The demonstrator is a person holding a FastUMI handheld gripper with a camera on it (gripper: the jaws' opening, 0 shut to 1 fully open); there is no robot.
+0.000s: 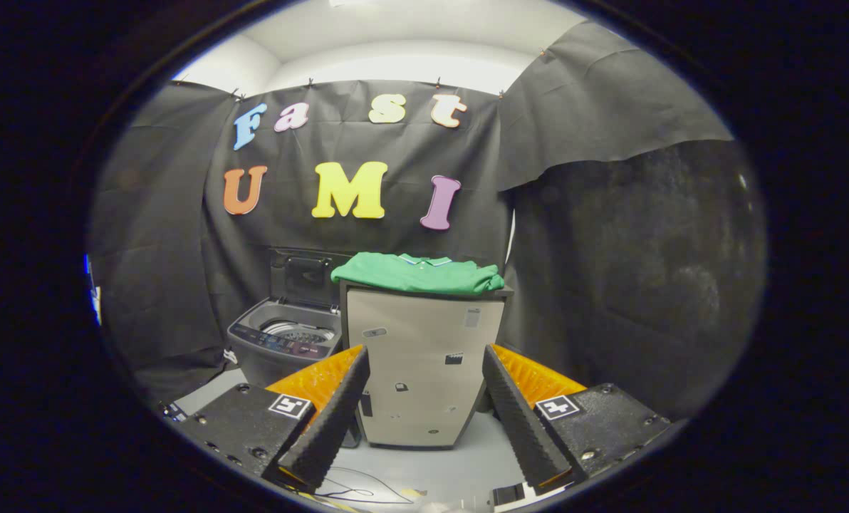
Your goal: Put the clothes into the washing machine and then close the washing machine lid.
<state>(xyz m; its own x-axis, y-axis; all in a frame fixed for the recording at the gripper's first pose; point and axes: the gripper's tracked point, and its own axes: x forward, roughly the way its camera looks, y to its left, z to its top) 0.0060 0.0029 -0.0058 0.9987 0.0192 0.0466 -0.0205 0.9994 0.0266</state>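
The gripper [424, 377] was spread wide with nothing between its fingers, aimed at a beige cabinet [424, 363] standing well beyond them. A folded green shirt [417, 274] lay across the cabinet's top, reaching its front edge. Just beside the cabinet, on its left, stood the washing machine [285, 342], lid [303, 278] raised upright against the booth wall, drum showing.

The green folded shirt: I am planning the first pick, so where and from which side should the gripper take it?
Probably the near edge of the folded green shirt, which overhangs the top of the beige cabinet. Come from the front, level with the cabinet top, since the open gripper already faces that side and holds nothing.
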